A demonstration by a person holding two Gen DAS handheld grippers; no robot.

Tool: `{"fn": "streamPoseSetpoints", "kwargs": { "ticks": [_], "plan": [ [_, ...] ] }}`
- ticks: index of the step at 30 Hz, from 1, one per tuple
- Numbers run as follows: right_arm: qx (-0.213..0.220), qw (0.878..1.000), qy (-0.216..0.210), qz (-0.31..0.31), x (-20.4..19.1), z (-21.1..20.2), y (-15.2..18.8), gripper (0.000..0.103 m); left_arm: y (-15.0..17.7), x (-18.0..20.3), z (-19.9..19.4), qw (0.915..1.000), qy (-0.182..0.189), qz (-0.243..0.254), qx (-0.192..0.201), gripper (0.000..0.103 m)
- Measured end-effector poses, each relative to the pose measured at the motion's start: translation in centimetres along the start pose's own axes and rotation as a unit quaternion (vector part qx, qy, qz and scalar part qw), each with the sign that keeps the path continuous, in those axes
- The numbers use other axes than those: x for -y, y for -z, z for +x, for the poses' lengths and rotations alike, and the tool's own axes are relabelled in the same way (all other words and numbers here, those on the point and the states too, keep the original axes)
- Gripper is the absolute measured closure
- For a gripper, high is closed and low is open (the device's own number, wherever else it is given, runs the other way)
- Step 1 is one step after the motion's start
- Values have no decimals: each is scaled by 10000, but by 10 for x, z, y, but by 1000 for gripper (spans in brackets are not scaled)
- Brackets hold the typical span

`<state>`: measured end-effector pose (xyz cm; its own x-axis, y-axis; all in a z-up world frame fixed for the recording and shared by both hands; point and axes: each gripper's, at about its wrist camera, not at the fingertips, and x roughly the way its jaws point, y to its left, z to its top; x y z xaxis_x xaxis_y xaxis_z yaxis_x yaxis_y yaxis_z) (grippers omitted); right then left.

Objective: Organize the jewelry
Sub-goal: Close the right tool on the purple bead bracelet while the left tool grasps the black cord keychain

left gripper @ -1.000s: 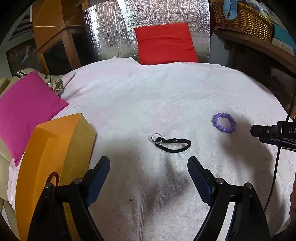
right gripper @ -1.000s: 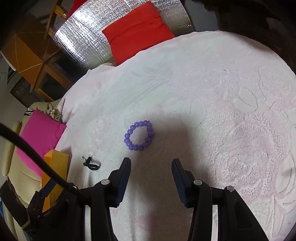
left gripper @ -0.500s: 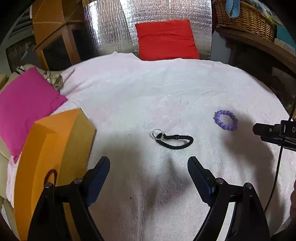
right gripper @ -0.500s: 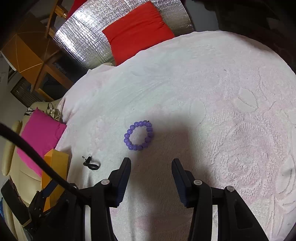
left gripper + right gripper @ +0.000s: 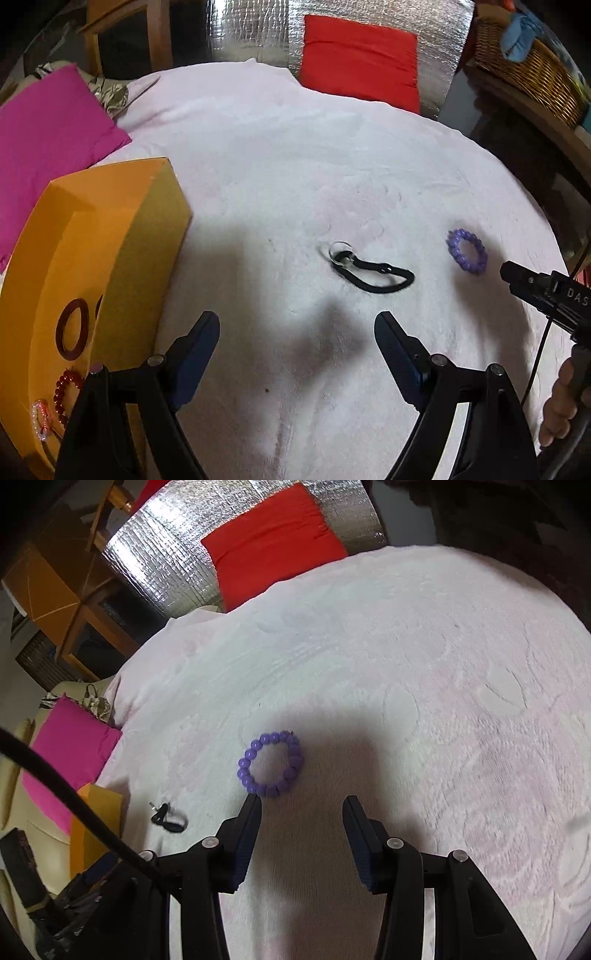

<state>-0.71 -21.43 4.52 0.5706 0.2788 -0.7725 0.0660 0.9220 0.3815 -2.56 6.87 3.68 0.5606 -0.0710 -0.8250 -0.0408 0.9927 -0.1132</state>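
So the right gripper is closing in, jaws spread, its left finger now nearly touching the purple bead bracelet. The left gripper, also spread and empty, is drifting nearer the black cord beside that bracelet; pickups look imminent.

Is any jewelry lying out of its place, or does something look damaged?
Two pieces still lie loose on the blanket, outside the orange box: a purple bracelet just ahead of the right tongs, and a black cord with a ring, ahead of the left tongs. Nothing looks damaged.
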Motion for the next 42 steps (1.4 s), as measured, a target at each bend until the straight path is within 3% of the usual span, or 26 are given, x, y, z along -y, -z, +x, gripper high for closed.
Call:
{"fn": "streamPoseSetpoints", "kwargs": {
  "ticks": [7, 12, 14, 17, 28, 37, 42],
  "plan": [
    [128, 9997, 97, -166, -10, 22, -9, 54, -4, -1, 7, 9999, 49, -8, -87, 17],
    [356, 9976, 424, -408, -22, 31, -11, 57, -6, 0, 12, 9999, 66, -30, -144, 17],
    [400, 9959, 582, -558, -27, 34, -10, 77, -5, 1, 13, 9998, 91, -17, -195, 17],
    [458, 9925, 819, -784, -30, 35, -8, 88, -4, 6, 13, 9997, 105, 62, -202, 17],
    [101, 9977, 507, -428, -2, 13, 0, 89, -8, 8, 15, 9997, 179, -42, -133, 17],
    [-153, 9984, 319, -447, 6, 0, 14, 89, -20, 13, 25, 9953, 829, -490, -26, 17],
    [-206, 9972, 339, -630, 2, 1, 21, 89, -28, 18, 43, 9922, 952, -800, -101, 17]
  ]
}}
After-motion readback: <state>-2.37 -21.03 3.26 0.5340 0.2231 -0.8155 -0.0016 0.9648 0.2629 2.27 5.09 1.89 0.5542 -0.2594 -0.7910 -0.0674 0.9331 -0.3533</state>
